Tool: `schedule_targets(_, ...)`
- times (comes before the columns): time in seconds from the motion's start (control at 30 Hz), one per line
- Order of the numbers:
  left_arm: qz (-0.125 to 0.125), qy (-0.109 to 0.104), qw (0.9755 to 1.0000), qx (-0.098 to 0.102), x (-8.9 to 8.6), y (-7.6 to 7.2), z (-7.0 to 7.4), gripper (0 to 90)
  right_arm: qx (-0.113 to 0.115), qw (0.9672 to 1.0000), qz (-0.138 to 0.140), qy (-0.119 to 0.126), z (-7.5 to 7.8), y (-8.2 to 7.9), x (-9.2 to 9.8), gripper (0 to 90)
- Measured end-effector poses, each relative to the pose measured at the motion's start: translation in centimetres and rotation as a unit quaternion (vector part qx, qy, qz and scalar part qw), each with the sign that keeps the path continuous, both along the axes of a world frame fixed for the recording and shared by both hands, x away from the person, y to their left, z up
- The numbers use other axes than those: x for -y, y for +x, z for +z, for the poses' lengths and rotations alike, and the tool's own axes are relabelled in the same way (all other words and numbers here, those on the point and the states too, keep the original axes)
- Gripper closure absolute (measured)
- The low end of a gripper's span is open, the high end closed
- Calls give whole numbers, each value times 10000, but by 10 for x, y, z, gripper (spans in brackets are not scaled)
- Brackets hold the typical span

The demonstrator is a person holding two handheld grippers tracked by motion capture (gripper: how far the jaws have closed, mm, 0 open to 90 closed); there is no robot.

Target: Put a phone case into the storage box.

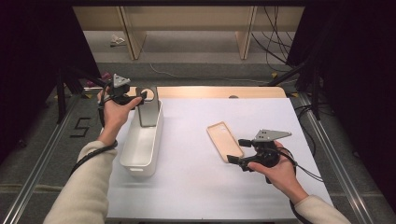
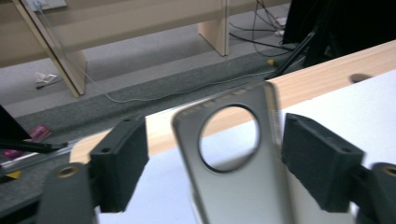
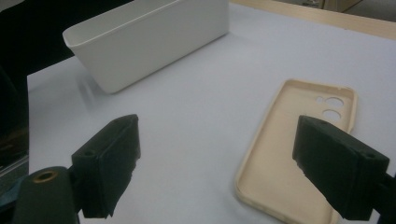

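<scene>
While the table (image 1: 196, 186) carries everything under its white sheet, its biggest load is the white bin (image 1: 140, 147), which sits near the left edge with its long axis running from the near edge toward the far edge. A grey case (image 1: 148, 108) stands in the bin's far end, upright and leaning a little, its round camera hole at the top and its long axis pointing up. In the left gripper view the grey case (image 2: 233, 186) rises between the two fingers with the hole level with them. The left gripper (image 1: 140, 98) is at the far left corner of the table, its fingers (image 2: 120, 161) spread wide on either side of the grey case; a gap shows at the left finger, and the right finger is just beside the case's edge, though whether it touches cannot be told. Nothing is clamped. The beige case (image 1: 224, 141) lies flat, hollow side up, right of the table's middle, well apart from the bin, its long axis running from the near edge toward the far edge and tilted slightly left. In the right gripper view its camera holes (image 3: 332, 106) sit at the end away from the gripper. The right gripper (image 1: 237, 150) is just beside the beige case's near end, fingers (image 3: 107, 163) wide apart and empty, one on each side of that end.
</scene>
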State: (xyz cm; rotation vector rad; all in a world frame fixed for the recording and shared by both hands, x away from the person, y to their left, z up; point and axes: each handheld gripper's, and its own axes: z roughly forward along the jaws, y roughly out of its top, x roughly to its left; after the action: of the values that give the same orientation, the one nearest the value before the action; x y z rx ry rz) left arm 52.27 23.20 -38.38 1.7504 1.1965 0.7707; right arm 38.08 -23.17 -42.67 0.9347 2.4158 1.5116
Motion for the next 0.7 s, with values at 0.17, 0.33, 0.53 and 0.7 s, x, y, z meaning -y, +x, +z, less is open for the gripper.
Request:
schedule_targets(0.17,-288,-210,9993,-79,2,-31,7,245,-50,9999,-125,-25,-1,6,4,160)
schedule_targets(0.33,-422,-377,9984,67,11,-61,11,83,-56,9997,-215,-56,0,10,9,160)
schedule_targets(0.53,-936,-450,9946,-46,36,-106,-2,8,-140,9992,-370,-84,-2,18,18,160)
schedule_targets(0.7,-1370,-374,9899,8,55,-142,-14,0,-165,9988,-456,-97,-3,22,24,160)
